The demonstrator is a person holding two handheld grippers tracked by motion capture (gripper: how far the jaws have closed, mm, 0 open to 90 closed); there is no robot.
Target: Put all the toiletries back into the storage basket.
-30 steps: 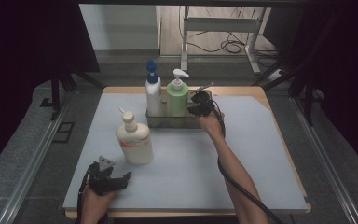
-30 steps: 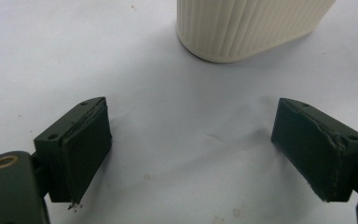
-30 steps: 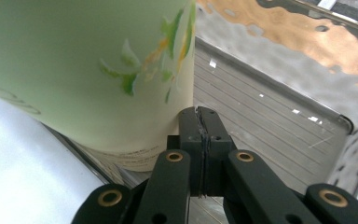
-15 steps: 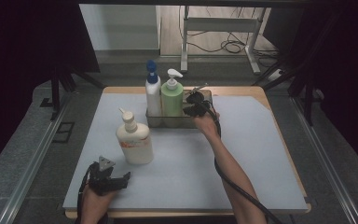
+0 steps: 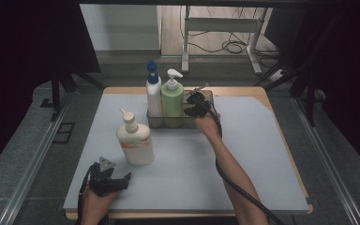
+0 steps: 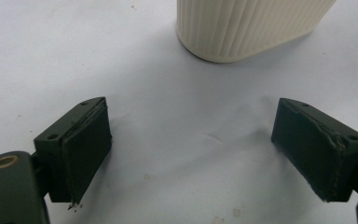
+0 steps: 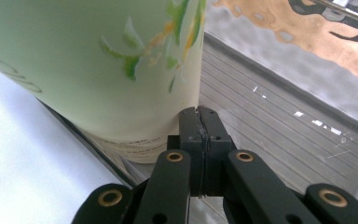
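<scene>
**A:** Where is the right gripper (image 5: 194, 104)?

**B:** At the far middle of the worktop (image 5: 262, 159), reaching into the clear rectangular bin (image 5: 205, 95) beside the green pump bottle (image 5: 172, 101). In the right gripper view its jaws are clenched pad against pad, with nothing between them, and their tips sit right at the foot of the green bottle (image 7: 93, 60), over the bin's ribbed floor (image 7: 270, 135). Whether the tips actually touch the bottle I cannot tell.

**A:** What else is in the bin?

**B:** A white bottle with a blue pump top (image 5: 153, 96), upright at the bin's left end, with the green bottle just beside it in the middle. The right end of the bin is where the gripper is.

**A:** And the left gripper (image 5: 108, 178)?

**B:** Low at the near left of the worktop, held in the person's left hand (image 5: 95, 202). Its jaws are released, standing wide apart over bare grey surface in the left gripper view, holding nothing.

**A:** Anything close to it?

**B:** A cream pump bottle (image 5: 135, 140) stands upright on the worktop, outside the bin and nearer the person. The left gripper view shows its ribbed base (image 6: 247, 25) ahead of the open jaws, near them but apart.
</scene>
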